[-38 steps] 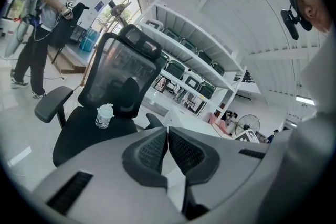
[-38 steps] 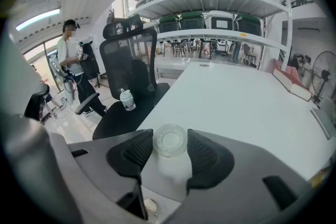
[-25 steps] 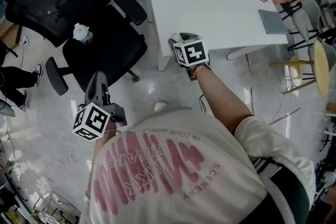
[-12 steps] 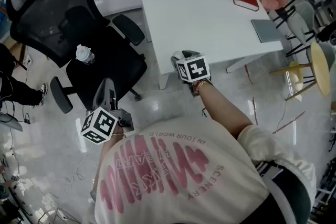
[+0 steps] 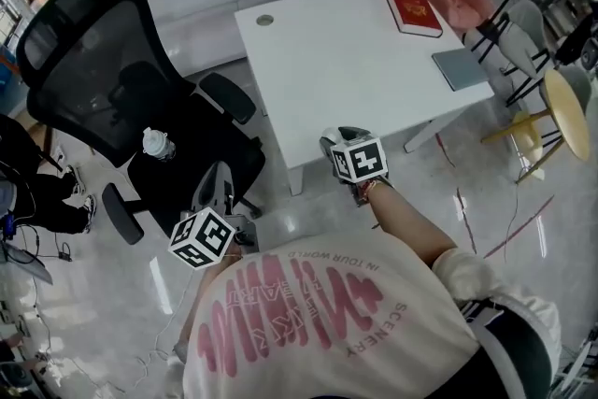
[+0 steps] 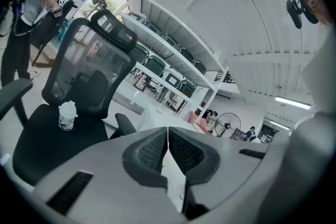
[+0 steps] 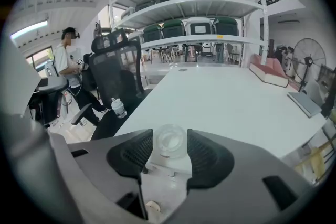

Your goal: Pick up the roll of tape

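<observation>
Head view first: the person stands at the near corner of the white table point(image 5: 355, 79), one tool in each hand. The right gripper point(image 5: 338, 137) hangs just off the table's near edge, over the floor. The left gripper point(image 5: 220, 173) is lower left, next to the black office chair point(image 5: 103, 79), which has a small bottle point(image 5: 157, 145) sitting on its seat. On the tabletop I only see a red book point(image 5: 411, 9) and a grey pad point(image 5: 460, 68) at the far end. I can't make out the roll of tape from up here, since the marker cube and hand cover the claw.

Left gripper view: the left gripper point(image 6: 168, 130) has its pads pressed flat together with nothing between them. It points off toward the chair and bottle, so it has no part in this.

Right gripper view: here's the good stuff. The roll of tape point(image 7: 171, 143), clear and see-through, sits right between the pads of the right gripper point(image 7: 170, 135). The claw is at a middling width and both pads press on the roll's sides. The table surface lies beyond and below the roll, and the roll doesn't look like it's resting on anything.

So as I read it, the pick-up is basically done: the tape is gripped and off the table. All that's left, if anything, is to carry it without letting it slip, and a smooth clear roll looks like it could squirt out of a loose pinch.
</observation>
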The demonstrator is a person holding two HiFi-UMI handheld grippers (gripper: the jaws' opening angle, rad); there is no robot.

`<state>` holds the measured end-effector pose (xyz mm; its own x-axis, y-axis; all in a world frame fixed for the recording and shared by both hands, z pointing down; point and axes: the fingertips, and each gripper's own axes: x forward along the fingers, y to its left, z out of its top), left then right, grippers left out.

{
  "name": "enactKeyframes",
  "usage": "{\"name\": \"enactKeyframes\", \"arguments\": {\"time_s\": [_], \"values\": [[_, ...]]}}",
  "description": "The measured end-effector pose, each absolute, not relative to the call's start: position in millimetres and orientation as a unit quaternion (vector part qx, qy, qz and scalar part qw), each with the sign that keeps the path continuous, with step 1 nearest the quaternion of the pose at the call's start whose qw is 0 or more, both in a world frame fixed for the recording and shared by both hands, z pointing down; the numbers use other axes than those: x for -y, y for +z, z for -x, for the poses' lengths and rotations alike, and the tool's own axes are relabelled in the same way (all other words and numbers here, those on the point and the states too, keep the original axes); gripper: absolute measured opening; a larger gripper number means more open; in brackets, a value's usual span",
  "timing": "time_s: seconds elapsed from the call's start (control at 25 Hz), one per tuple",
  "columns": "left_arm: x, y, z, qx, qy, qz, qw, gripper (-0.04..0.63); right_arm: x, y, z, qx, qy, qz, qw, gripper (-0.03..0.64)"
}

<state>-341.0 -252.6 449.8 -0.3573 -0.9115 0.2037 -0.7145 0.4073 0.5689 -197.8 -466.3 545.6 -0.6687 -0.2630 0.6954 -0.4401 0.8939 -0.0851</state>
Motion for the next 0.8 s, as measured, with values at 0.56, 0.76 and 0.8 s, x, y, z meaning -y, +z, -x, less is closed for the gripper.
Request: {"name": "enactKeyframes", "arguments": {"time_s": [0.56,0.76,0.8], "values": [[263,392,346,0.762,-0.175,-0.579,0.234,0.025,454,442,147,0.914,0.149,-0.286,0.247,0.219],[249,374,335,0.745,-0.176,-0.599,0.234,0.025,432,401,134,0.917,0.145,-0.307,0.21,0.219],[246,369,334,0.743,-0.176,-0.603,0.232,0.025,429,393,131,0.918,0.143,-0.31,0.201,0.219]]}}
